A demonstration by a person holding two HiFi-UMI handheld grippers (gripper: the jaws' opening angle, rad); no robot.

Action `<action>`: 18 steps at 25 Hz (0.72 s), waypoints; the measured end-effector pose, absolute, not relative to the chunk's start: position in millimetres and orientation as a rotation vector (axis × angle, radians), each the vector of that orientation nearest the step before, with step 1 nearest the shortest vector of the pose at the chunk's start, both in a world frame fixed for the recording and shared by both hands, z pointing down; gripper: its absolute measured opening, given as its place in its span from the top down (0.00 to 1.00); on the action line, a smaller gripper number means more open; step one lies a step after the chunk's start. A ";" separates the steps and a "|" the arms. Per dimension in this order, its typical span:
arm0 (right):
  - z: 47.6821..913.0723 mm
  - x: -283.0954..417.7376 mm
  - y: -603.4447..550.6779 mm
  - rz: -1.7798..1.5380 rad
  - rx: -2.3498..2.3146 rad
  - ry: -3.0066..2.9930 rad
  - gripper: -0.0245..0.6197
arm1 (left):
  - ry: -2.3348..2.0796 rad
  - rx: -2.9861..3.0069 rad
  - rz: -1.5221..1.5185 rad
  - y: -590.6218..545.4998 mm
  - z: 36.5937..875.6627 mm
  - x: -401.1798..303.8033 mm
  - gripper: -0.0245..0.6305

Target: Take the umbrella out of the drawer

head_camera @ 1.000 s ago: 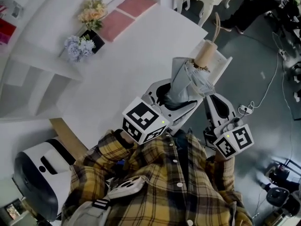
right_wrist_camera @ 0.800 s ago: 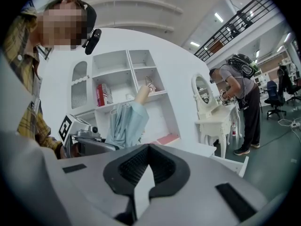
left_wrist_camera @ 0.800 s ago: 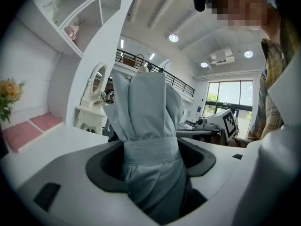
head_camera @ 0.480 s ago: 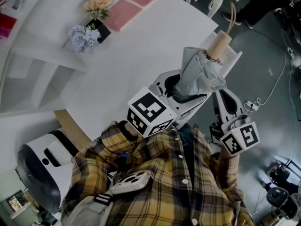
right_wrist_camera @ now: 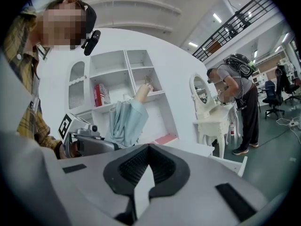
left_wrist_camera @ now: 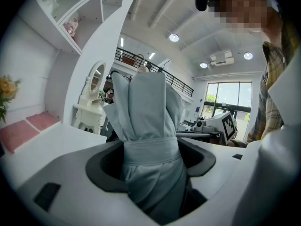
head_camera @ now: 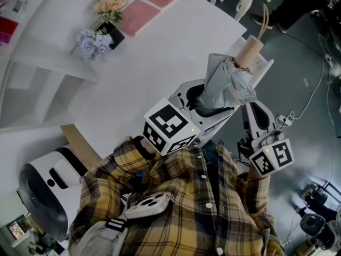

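To the left of the umbrella (head_camera: 226, 84) and beneath it, only the bare white desk (head_camera: 149, 63). At the umbrella's canopy end, the left tool (head_camera: 206, 110), spread wide yet pressed on the folded grey cloth just below the wrap strap (left_wrist_camera: 149, 149): a real grip, not a gape. Out of the drawer already, by the look of it, with the desk's right edge under the umbrella. Long axis slanting up and away from the holding tool, wooden handle (head_camera: 249, 51) at the far, upper-right end. Just behind that handle, a white panel (head_camera: 265, 68), possibly the drawer's front; cannot tell. Just right of the umbrella and a little nearer the person, the right tool (head_camera: 253, 114), drawn together on nothing and pointing roughly along the umbrella's own line. As a judgement: next, likely a carry-off or a set-down, hinging on that slant, handle leading and canopy trailing in the grip. Nearer by far, the left tool, already on the cloth. For a second hold by the right tool, opening first, then a short reach sideways toward the umbrella's handle end.
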State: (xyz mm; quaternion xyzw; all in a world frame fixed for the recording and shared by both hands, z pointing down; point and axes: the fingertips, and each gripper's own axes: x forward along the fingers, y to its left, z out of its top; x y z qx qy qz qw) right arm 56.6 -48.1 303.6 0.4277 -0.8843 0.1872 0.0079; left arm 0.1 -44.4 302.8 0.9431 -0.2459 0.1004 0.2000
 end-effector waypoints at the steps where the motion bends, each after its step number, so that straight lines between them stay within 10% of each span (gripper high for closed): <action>1: 303.7 56.9 -48.2 0.588 1.337 -2.765 0.94 | -0.687 2.639 0.280 -44.6 302.5 0.6 0.46; 18: 309.3 53.3 -46.0 0.597 1.308 -2.756 0.94 | -0.673 2.653 0.289 -38.1 304.7 1.4 0.46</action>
